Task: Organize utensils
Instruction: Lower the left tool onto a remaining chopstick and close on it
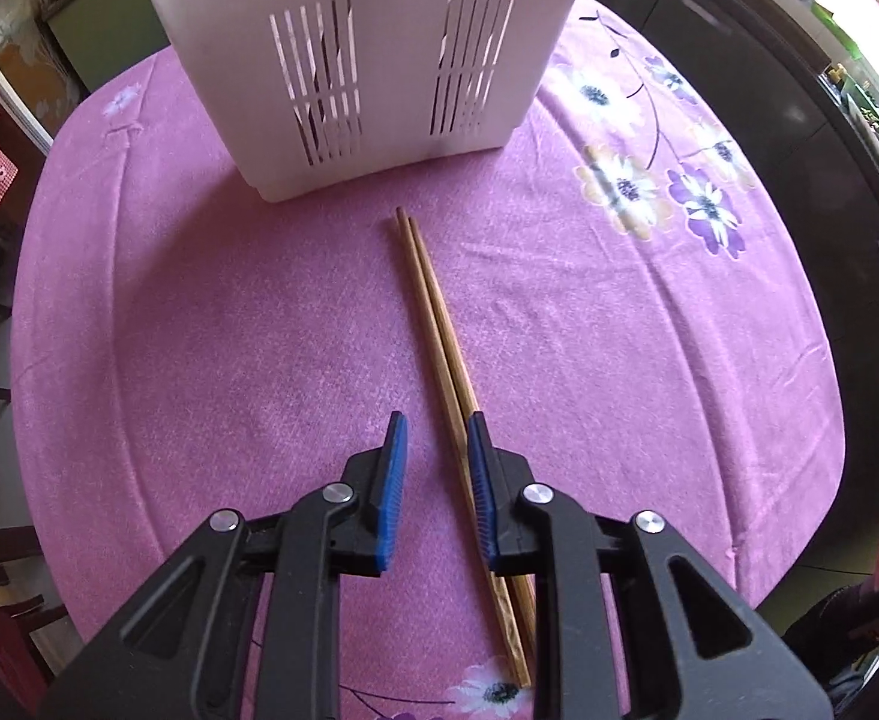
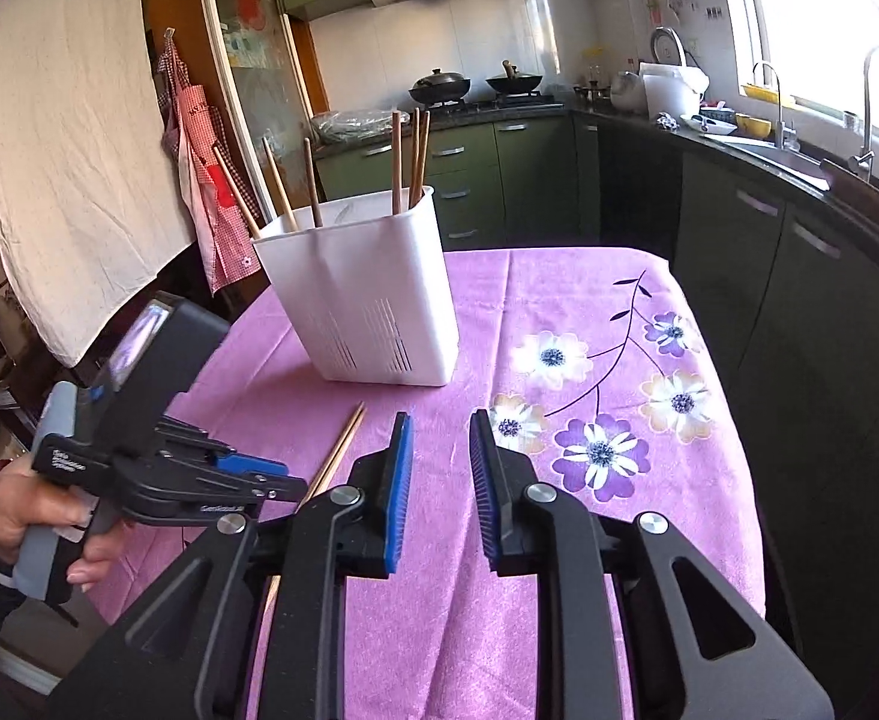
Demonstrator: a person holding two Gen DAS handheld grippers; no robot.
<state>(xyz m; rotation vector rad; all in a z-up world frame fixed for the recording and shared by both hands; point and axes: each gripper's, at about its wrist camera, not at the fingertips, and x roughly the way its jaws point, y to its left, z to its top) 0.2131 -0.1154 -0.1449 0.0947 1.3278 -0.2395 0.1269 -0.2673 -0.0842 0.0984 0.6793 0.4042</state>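
Purple floral cloth (image 1: 259, 330) covers the table. White slotted utensil holder (image 1: 367, 60) stands upright toward the far edge of the tabletop; in the right wrist view it carries several wooden chopsticks (image 2: 406, 162) leaning out above its rim.

Loose pair of chopsticks (image 1: 433, 312) lies flat on the cloth, side by side and touching, thin tips pointing at the holder but apart from its base, thick ends toward the near edge.

Left gripper (image 1: 436, 456): pointed steeply down at the tabletop, over the near half of the loose pair. Jaws parted by a narrow gap. The pair passes between the blue pads (image 1: 394, 480), close against the right-hand pad and partly hidden beneath it; clear cloth shows between the sticks and the other pad. Not clamped on them. Whether the fingertips touch the cloth cannot be told. In the right wrist view this gripper is seen from the side, held in the person's left hand (image 2: 25, 516), fingers wrapped round its grey handle, nose tilted down over the loose pair.

Right gripper (image 2: 439, 462): angled moderately downward over the near part of the tabletop, facing the holder. Jaws slightly parted, nothing between the pads; bare cloth shows through the gap. Holds nothing.
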